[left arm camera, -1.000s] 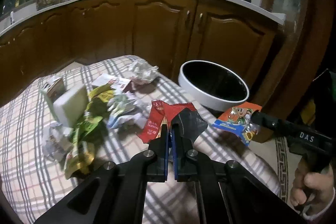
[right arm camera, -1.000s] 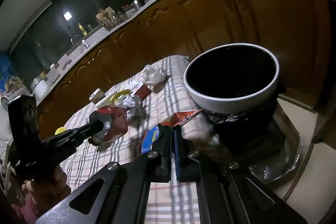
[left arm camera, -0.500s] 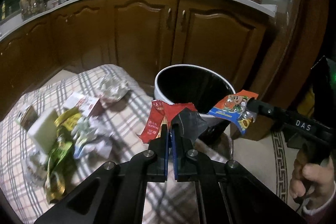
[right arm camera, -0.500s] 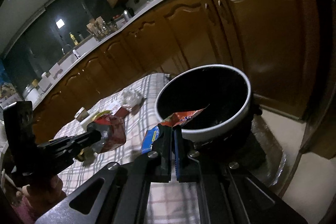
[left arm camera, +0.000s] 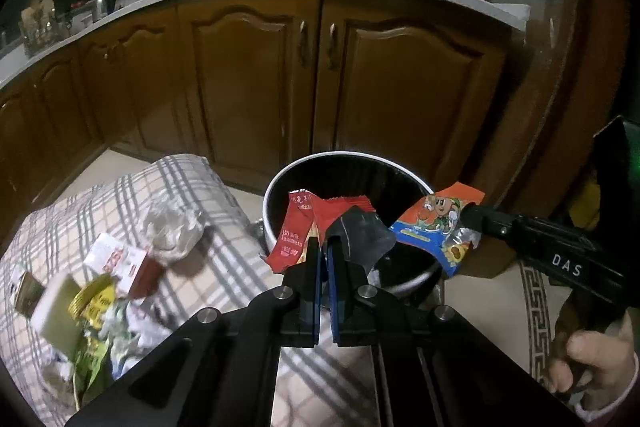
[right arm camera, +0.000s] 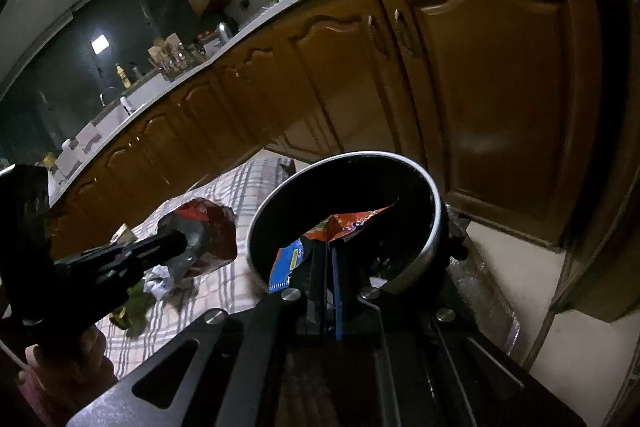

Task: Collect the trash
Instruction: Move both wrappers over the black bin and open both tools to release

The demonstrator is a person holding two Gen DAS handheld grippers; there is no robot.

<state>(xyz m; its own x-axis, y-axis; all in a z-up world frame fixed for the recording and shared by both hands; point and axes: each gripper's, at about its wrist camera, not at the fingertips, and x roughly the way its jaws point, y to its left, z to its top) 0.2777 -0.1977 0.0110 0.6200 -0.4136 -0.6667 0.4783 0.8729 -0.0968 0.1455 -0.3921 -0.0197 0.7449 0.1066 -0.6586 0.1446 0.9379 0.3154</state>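
Black tool [left arm camera: 323, 247], blue pads, "DAS" lettering

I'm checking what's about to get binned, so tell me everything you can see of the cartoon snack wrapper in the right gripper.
The cartoon snack wrapper is a crinkled, glossy foil packet, orange-red at the top and blue below, printed with a cartoon figure; its torn end shows silver lining. It looks flat and empty. The right gripper is shut on one end, holding it in the air at the white rim of the trash bin. Nothing else touches it.

Both fisheye views look forward and downward along their own jaws, close above the white-rimmed bin [left arm camera: 345, 163]. The left wrist view takes in the checked tabletop [left arm camera: 192, 179] at left; the right wrist view sees the bin [right arm camera: 416, 175], the tabletop [right arm camera: 240, 183] and the same cabinets [right arm camera: 500, 87] beyond.
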